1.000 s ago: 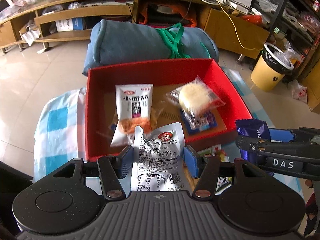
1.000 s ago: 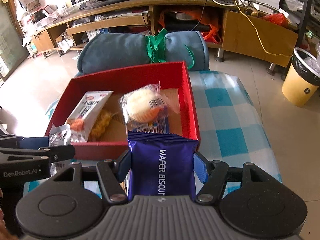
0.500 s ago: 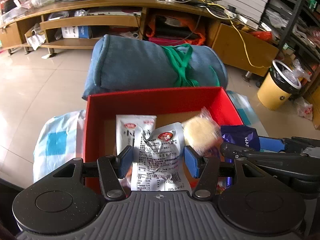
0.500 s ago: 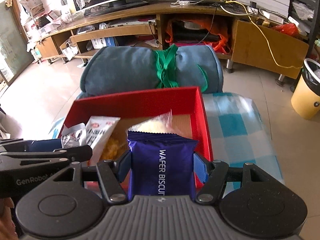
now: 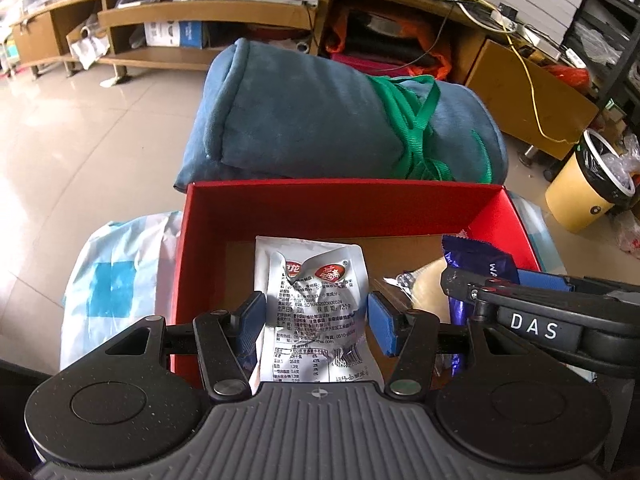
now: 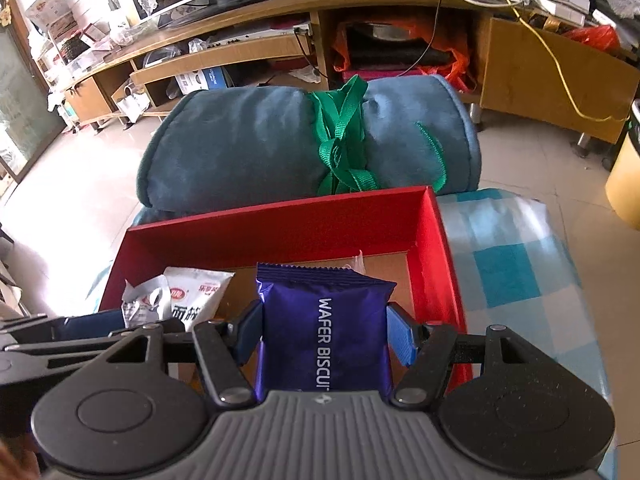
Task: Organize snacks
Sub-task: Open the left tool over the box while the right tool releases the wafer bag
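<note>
Two snacks are in hand, one per gripper. The left gripper (image 5: pixel 316 322) is closed part-way on a crumpled silver packet (image 5: pixel 318 312), its blue pads pressing both edges; the packet hangs over the red box (image 5: pixel 344 212), above its brown floor. The right gripper (image 6: pixel 325 334) likewise clamps one purple wafer biscuit pack (image 6: pixel 326 336) by its sides, held over the box's right half, near the right wall.

Inside the box lie two more snacks that can be made out: one white pouch (image 6: pixel 198 294) with red print at the left, and one pale round bun in clear wrap (image 5: pixel 430 286), mostly hidden behind the right gripper's arm in the left wrist view.

The single box sits on one blue-and-white checked cloth (image 6: pixel 508 276). Just behind it lies one rolled blue blanket (image 6: pixel 256 140) tied with green strap. Further off stand one long wooden TV bench (image 6: pixel 400 12) and one yellow bin (image 5: pixel 582 196) with a black liner
</note>
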Available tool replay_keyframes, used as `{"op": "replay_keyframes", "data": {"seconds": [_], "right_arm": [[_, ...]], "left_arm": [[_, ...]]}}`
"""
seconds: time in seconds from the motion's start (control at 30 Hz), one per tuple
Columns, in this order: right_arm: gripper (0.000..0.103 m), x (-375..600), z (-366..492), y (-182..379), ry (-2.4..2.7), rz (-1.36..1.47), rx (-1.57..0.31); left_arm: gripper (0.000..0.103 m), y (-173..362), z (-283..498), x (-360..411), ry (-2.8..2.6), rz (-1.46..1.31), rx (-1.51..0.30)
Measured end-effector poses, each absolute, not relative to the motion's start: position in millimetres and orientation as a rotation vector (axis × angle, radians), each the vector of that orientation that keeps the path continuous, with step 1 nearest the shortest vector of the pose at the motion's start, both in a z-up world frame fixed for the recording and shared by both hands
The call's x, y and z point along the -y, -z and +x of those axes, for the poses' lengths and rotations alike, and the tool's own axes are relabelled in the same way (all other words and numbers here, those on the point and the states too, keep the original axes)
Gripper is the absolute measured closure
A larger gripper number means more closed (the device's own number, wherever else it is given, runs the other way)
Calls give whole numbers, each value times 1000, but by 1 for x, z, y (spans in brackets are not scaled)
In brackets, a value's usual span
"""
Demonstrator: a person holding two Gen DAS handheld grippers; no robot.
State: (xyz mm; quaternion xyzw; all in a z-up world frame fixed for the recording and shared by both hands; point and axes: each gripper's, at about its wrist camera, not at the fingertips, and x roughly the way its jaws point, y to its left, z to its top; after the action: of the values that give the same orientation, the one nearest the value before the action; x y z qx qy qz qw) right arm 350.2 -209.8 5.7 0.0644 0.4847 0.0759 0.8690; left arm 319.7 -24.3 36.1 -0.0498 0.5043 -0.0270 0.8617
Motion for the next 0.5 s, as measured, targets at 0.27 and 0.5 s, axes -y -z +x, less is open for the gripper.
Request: {"op": "replay_keyframes", "data": {"seconds": [0.27,0.5], "right_arm": [[40,210,361,2,-144,141,-1016],[34,214,366,3,-144,172,-1013]], "left_arm": [[40,-27,328,25,46,-120,-1082],[35,-29,330,25,27,-113,-1067]]}}
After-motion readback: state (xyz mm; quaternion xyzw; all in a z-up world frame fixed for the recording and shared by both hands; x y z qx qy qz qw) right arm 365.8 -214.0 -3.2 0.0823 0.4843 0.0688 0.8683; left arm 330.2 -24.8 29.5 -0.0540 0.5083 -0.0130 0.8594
